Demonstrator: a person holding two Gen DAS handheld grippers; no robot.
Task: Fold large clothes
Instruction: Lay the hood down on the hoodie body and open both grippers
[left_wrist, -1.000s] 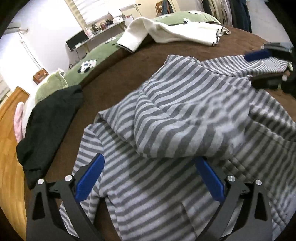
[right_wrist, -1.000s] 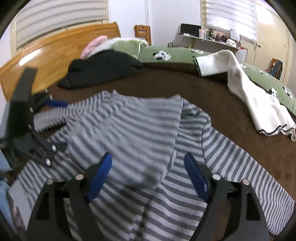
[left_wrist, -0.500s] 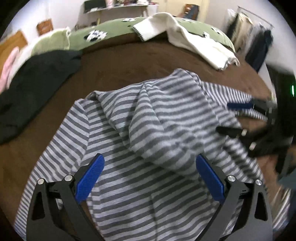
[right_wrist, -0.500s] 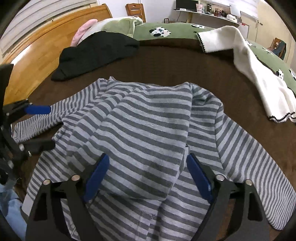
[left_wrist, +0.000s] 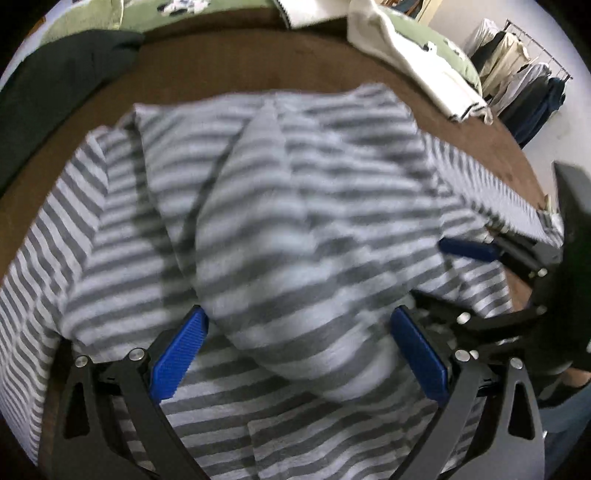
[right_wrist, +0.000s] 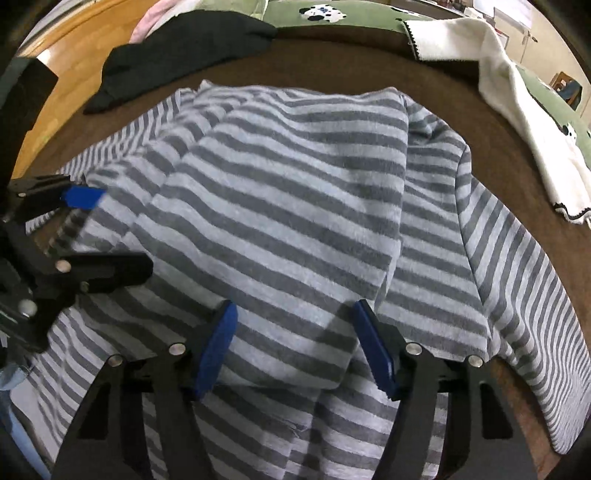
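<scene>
The striped hoodie (right_wrist: 303, 192) lay spread on the brown bedcover (right_wrist: 332, 62), its hood flopped down over the chest, and the step in hand looked like taking hold of that hood's lower edge to lay it flat before any folding. The right gripper (right_wrist: 291, 347) hung over the hood's near edge with its jaws closing, the rounded lip of cloth between the blue pads, though they did not appear to press on it yet. The left gripper (left_wrist: 297, 350) hovered over the same hood from the other side, jaws wide apart, with the bulge of cloth between them but ungripped. To do this well, each gripper would probably need to catch only the hood's layers and not the body cloth beneath, and both should bite close to the edge so the hood could be drawn out smooth rather than bunched. The hoodie was soft knit in light and dark grey bands, rumpled at the shoulders, with one sleeve running out toward the white garment (right_wrist: 517, 92) and the other toward the black garment (right_wrist: 177, 51). A front pocket seam showed on the body below the hood. The left wrist view was blurred, so finer creases there could not be told.
</scene>
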